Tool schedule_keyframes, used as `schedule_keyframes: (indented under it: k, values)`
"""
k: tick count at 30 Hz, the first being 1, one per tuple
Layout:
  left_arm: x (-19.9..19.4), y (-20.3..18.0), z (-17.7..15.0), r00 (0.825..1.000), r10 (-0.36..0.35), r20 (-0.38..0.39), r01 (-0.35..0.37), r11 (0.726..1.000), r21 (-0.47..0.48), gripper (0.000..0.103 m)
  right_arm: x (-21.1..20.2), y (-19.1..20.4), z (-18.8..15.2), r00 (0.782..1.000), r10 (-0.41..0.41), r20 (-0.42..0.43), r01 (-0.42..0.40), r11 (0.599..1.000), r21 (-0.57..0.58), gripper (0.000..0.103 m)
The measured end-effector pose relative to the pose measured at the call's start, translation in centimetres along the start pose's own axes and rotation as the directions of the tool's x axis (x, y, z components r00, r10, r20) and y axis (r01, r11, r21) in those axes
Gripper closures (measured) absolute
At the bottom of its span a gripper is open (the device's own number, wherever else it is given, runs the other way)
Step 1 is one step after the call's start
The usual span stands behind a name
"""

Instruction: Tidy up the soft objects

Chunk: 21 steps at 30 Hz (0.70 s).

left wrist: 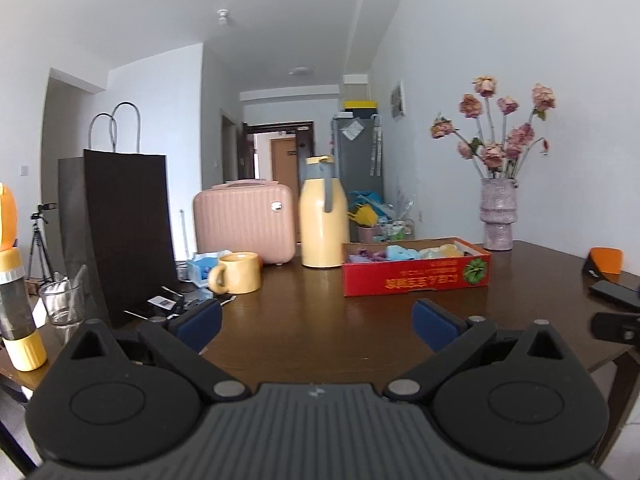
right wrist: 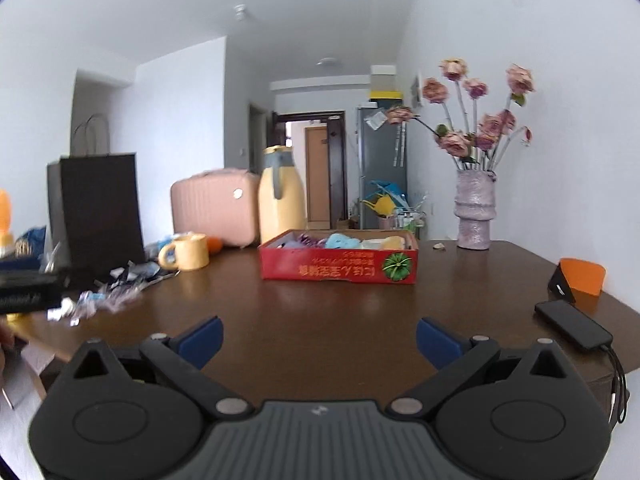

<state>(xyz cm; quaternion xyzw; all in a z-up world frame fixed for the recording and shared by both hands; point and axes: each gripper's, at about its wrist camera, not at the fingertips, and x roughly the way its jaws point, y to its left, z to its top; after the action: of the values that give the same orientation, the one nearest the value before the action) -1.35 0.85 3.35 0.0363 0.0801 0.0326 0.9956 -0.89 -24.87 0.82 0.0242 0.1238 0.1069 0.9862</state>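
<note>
A red cardboard box (left wrist: 416,276) stands on the dark wooden table and holds several soft items, purple, blue and pale yellow (left wrist: 400,253). It also shows in the right wrist view (right wrist: 338,268), with the soft items (right wrist: 340,241) inside. My left gripper (left wrist: 318,322) is open and empty, held over the table short of the box. My right gripper (right wrist: 320,340) is open and empty too, also short of the box.
A yellow mug (left wrist: 236,273), yellow thermos jug (left wrist: 323,216), pink case (left wrist: 244,222) and dark paper bag (left wrist: 128,236) stand at left. A vase of dried roses (left wrist: 498,216) stands at back right. A phone (right wrist: 574,330) lies at right. Wrappers (right wrist: 116,292) litter the left.
</note>
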Motion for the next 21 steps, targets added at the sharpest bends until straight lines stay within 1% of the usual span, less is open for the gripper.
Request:
schedule_keyframes:
  k: [3,7,9,15,21]
  values:
    - [0.1,-0.5,0.0,1.0,-0.03,-0.004,0.03,0.999,0.016,0.0,-0.2,0.8,-0.2,1.0,0.003,0.01,-0.002,1.0,-0.028,0.0]
    - [0.1,-0.6,-0.2,0.999,-0.041,-0.023,0.041,0.999,0.009,0.0,0.0,0.8,-0.1,1.0,0.004,0.005,-0.004,1.0,-0.011,0.0]
    - [0.1,-0.6,-0.3,0.999,-0.044,-0.023,0.044,0.999,0.012,0.0,-0.1,0.7,0.0,1.0,-0.007,0.013,0.007,1.0,0.003,0.0]
    - [-0.1,-0.7,-0.2,0.999,-0.049,-0.008,0.049,0.999,0.017,0.0,0.2,0.0,0.3,1.0,-0.008,0.018,0.008,1.0,0.012,0.0]
    - [-0.1,-0.4,-0.2,0.999,-0.05,-0.007,0.05,0.999,-0.001,0.0,0.2,-0.4,0.4,0.999,-0.022,0.028,0.022,1.0,0.014,0.0]
